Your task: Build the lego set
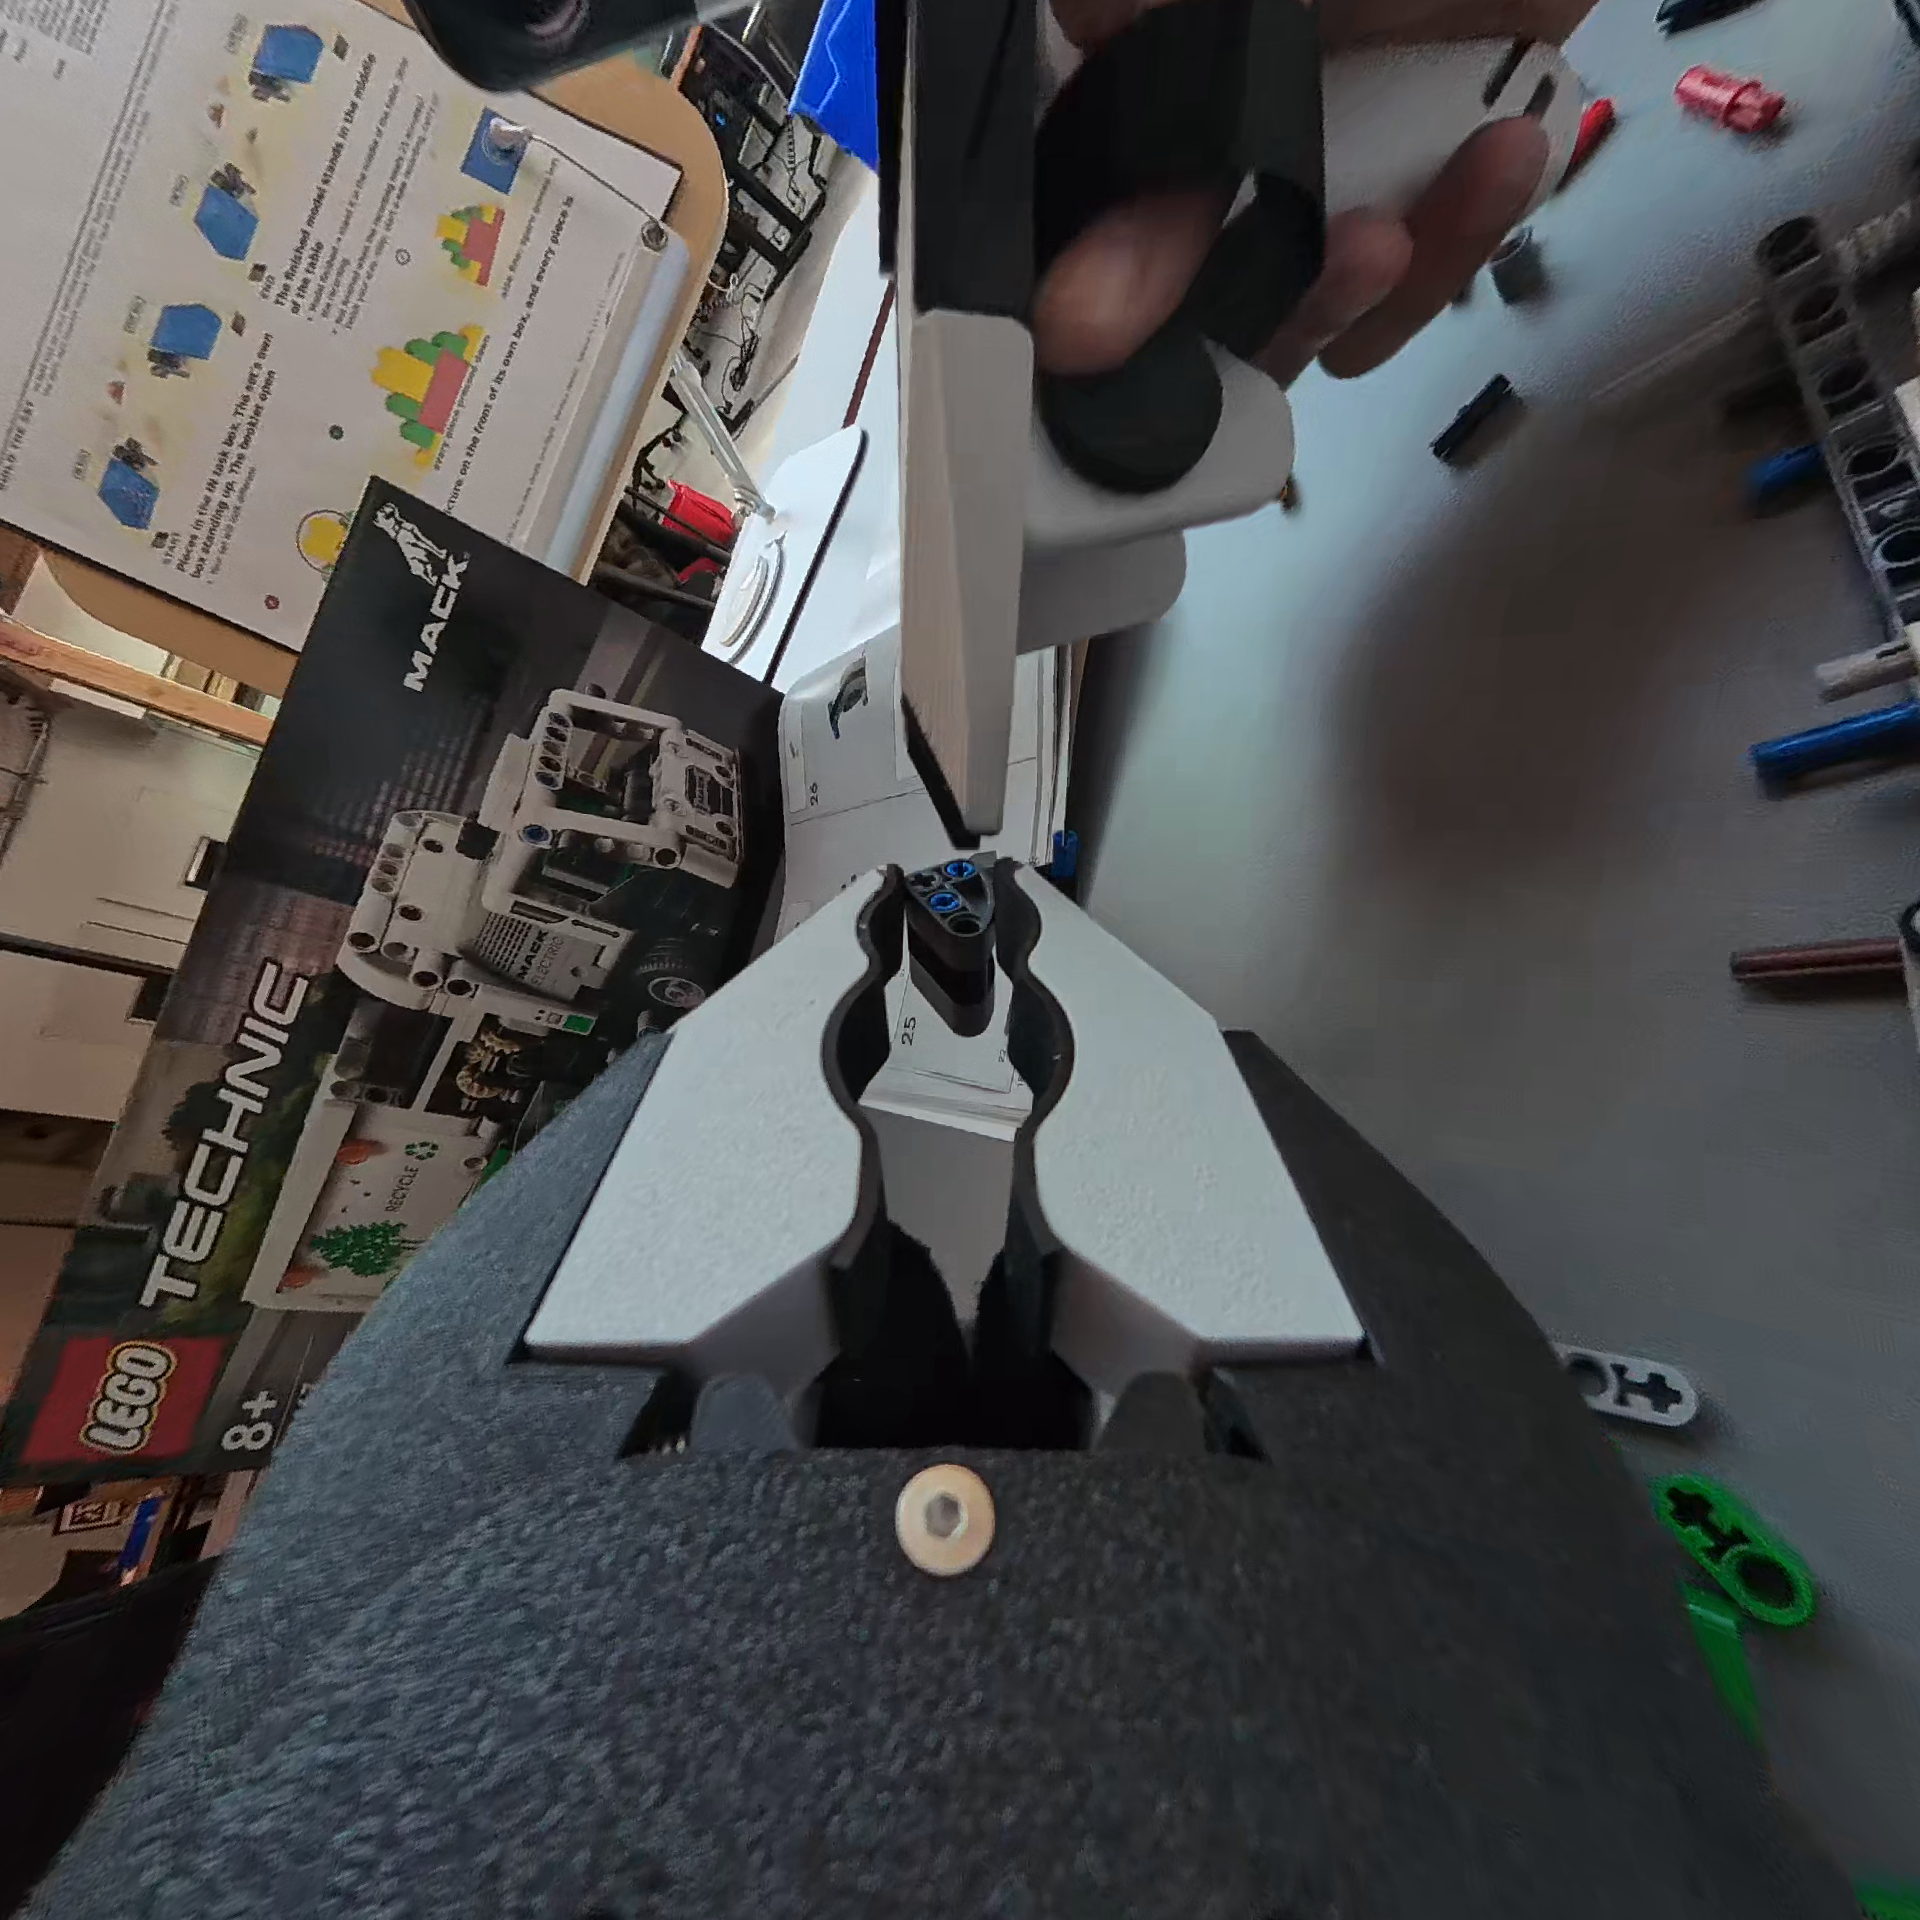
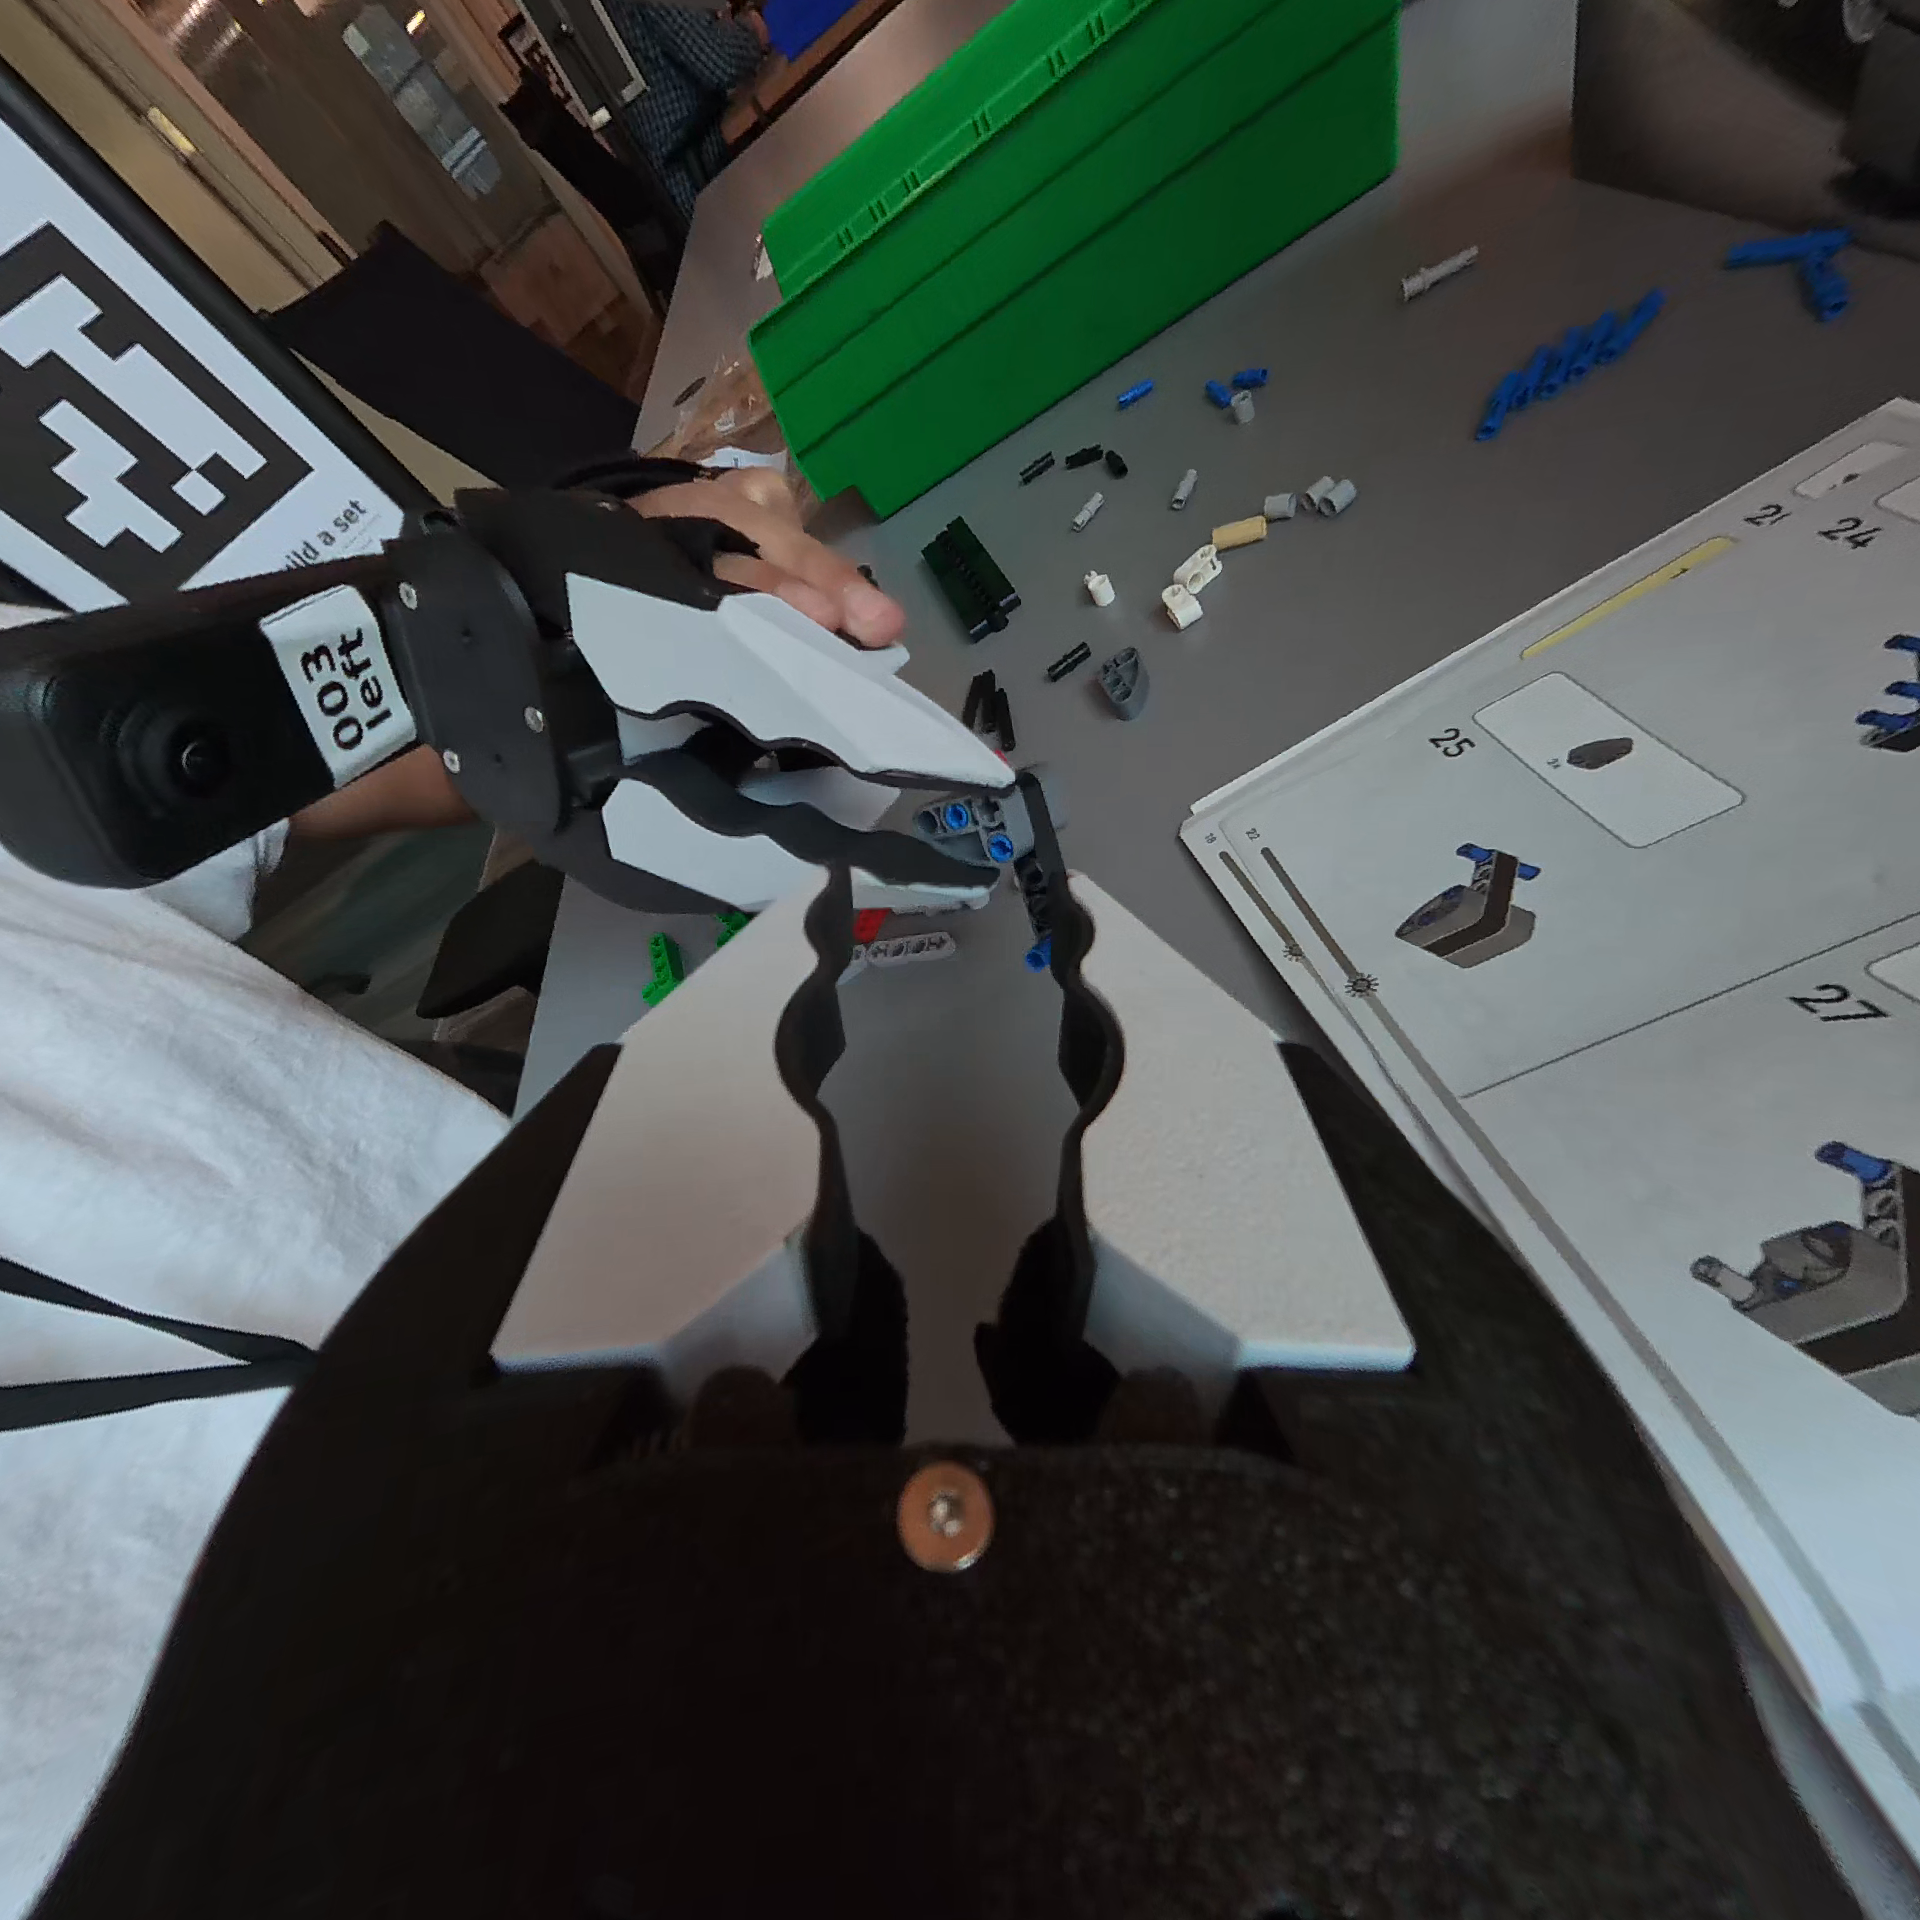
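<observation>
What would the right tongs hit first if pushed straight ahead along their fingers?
Probably the small black-and-grey brick assembly clamped in the left tongs, directly ahead of the right tongs, whose fingers stand apart. Depth is unclear; past it lies the grey table with loose parts.

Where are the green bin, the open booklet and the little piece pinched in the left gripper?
green bin (image 2: 1081, 239), right wrist view, long side wall
open booklet (image 2: 1621, 914), right wrist view, page
little piece (image 1: 948, 940), left wrist view, black face

A grey surface (image 2: 1299, 343) stretches away under soft, even daylight. Beyond its far edge the room opens into a dim area with pale wood panelling (image 2: 260, 156) and dark chairs (image 2: 416, 343). To one side stands a light wooden board (image 1: 707, 208), with cluttered shelving (image 1: 748, 187) behind it.
</observation>
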`<control>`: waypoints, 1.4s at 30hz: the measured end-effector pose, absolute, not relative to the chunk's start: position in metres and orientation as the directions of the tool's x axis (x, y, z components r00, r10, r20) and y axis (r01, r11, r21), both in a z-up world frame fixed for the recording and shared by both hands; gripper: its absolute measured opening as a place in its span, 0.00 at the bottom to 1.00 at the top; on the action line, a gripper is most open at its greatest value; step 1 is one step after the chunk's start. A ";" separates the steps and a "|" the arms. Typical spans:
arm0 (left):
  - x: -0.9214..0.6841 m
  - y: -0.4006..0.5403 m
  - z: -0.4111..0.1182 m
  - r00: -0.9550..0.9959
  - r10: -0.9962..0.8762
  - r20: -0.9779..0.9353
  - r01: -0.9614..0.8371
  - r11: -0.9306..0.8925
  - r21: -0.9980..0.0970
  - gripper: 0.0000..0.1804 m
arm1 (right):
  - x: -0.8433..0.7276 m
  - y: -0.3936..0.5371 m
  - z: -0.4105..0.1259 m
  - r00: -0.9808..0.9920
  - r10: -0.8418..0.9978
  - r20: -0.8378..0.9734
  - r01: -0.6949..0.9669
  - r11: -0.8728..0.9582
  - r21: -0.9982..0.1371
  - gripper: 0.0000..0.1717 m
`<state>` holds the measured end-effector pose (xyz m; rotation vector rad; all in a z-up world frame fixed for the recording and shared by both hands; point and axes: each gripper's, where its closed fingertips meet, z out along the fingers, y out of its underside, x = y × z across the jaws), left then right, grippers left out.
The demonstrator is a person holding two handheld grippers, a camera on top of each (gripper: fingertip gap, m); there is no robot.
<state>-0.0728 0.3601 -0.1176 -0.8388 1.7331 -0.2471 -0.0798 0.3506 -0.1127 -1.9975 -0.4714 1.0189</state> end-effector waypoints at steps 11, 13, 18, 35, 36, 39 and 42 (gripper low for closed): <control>-0.072 0.344 -0.109 -0.084 -0.542 -0.836 -0.369 0.796 -0.479 0.08 | -0.097 0.349 -0.107 0.581 0.721 -0.379 0.001 -0.465 -0.885 0.20; -0.071 0.341 -0.109 -0.080 -0.539 -0.838 -0.366 0.798 -0.478 0.08 | -0.098 0.348 -0.109 0.606 0.735 -0.304 0.057 -0.421 -0.905 0.16; -0.071 0.337 -0.106 -0.077 -0.593 -0.801 -0.338 0.772 -0.539 0.09 | -0.097 0.345 -0.107 0.611 0.748 -0.260 0.106 -0.402 -0.909 0.14; -0.084 0.303 -0.068 -0.375 -0.913 -0.159 -0.095 0.208 -0.973 0.09 | -0.104 0.308 -0.049 0.401 0.915 0.036 -0.052 0.062 -0.997 0.14; -0.085 0.303 -0.069 -0.373 -0.912 -0.171 -0.100 0.223 -0.970 0.08 | -0.105 0.307 -0.049 0.396 0.918 0.034 -0.054 0.060 -0.997 0.14; -0.084 0.312 -0.075 -0.331 -0.909 -0.252 -0.121 0.306 -0.944 0.03 | -0.104 0.311 -0.055 0.401 0.916 0.000 -0.022 0.010 -1.000 0.14; -0.083 0.331 -0.085 -0.239 -0.850 -0.469 -0.157 0.511 -0.845 0.03 | -0.096 0.320 -0.065 0.455 0.889 -0.053 0.046 -0.083 -0.995 0.20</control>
